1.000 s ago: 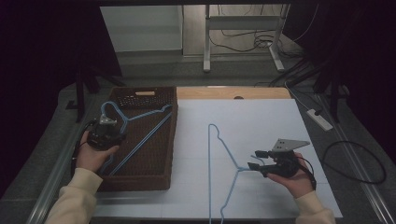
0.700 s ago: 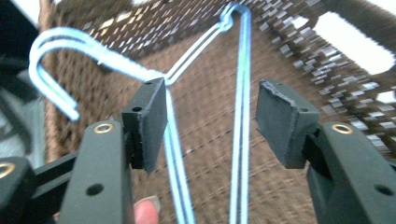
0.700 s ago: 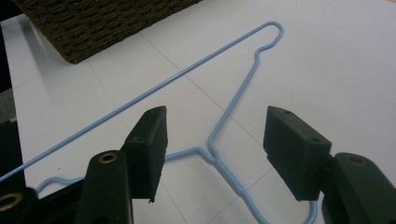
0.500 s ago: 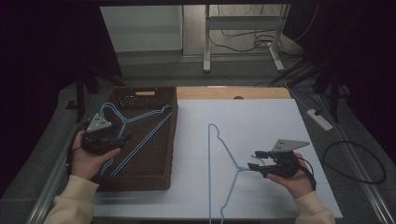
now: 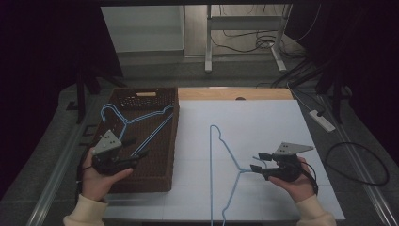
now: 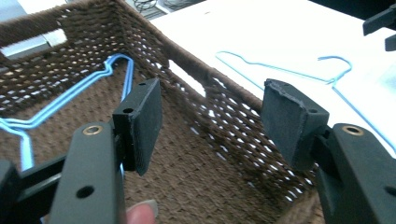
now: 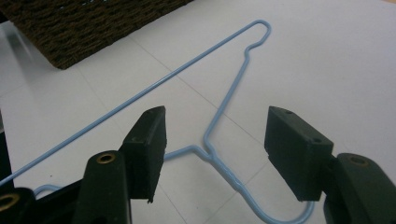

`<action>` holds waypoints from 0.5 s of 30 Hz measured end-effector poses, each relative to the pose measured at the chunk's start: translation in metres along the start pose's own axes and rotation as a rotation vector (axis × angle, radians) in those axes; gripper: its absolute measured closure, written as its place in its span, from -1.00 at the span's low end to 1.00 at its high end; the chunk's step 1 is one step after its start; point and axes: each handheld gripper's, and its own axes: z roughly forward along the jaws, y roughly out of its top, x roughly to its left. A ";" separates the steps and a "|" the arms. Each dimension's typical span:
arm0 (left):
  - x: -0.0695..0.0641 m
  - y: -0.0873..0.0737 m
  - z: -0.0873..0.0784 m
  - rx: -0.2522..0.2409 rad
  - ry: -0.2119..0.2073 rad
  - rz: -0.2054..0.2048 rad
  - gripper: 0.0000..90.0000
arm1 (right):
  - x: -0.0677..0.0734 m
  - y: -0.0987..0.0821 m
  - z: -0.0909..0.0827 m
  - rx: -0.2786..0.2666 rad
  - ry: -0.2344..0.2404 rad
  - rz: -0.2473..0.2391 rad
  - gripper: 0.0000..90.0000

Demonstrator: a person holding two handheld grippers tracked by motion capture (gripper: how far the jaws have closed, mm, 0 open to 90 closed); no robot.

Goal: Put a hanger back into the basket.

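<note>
Lying beside the brown basket, blue hanger on white table

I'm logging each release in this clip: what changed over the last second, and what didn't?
The left claw drew back toward the person, off the blue hangers in the basket; its jaws have just been opening and nothing is between them now. The hangers stay in the brown basket. The right claw kept still, open around the neck of the hanger on the table.

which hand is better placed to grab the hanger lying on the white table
Right: the right gripper is open with the table hanger's neck between its pads. The left gripper is over the basket.
</note>
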 end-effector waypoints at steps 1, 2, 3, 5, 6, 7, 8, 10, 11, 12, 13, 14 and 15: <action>0.000 0.000 0.000 0.000 0.000 0.000 -0.15 | 0.000 0.000 0.000 0.000 0.000 0.000 -0.11; -0.002 -0.002 0.001 -0.002 -0.006 -0.004 -0.15 | -0.001 -0.001 -0.001 -0.009 -0.011 0.016 -0.11; -0.006 -0.004 0.002 0.000 -0.017 -0.010 -0.15 | -0.002 -0.001 -0.001 -0.007 -0.016 0.017 -0.11; -0.007 -0.005 0.003 0.006 -0.019 -0.007 -0.15 | -0.002 -0.002 -0.001 -0.011 -0.019 0.021 -0.11; -0.009 -0.006 0.003 0.008 -0.019 -0.009 -0.15 | -0.002 -0.002 -0.001 -0.014 -0.026 0.023 -0.11; -0.010 -0.007 0.004 0.005 -0.023 -0.014 -0.15 | -0.002 -0.002 -0.001 -0.014 -0.026 0.023 -0.11; -0.011 -0.008 0.004 -0.001 -0.031 -0.023 -0.15 | -0.002 -0.003 -0.002 -0.016 -0.027 0.024 -0.11; -0.014 -0.010 0.005 -0.001 -0.035 -0.022 -0.15 | -0.001 -0.003 -0.002 -0.018 -0.036 0.024 -0.11; -0.015 -0.011 0.006 0.004 -0.034 -0.017 -0.15 | 0.000 -0.003 -0.002 -0.021 -0.039 0.022 -0.11; -0.017 -0.012 0.007 0.010 -0.038 -0.014 -0.15 | 0.001 -0.003 -0.004 -0.031 -0.055 0.026 -0.10; -0.018 -0.012 0.007 0.010 -0.037 -0.012 -0.15 | 0.001 -0.003 -0.004 -0.040 -0.061 0.030 -0.10; -0.018 -0.012 0.007 0.010 -0.037 -0.012 -0.15 | 0.001 -0.003 -0.004 -0.040 -0.061 0.030 -0.10; -0.019 -0.013 0.007 0.011 -0.037 -0.005 -0.15 | 0.002 -0.003 -0.004 -0.046 -0.071 0.036 -0.10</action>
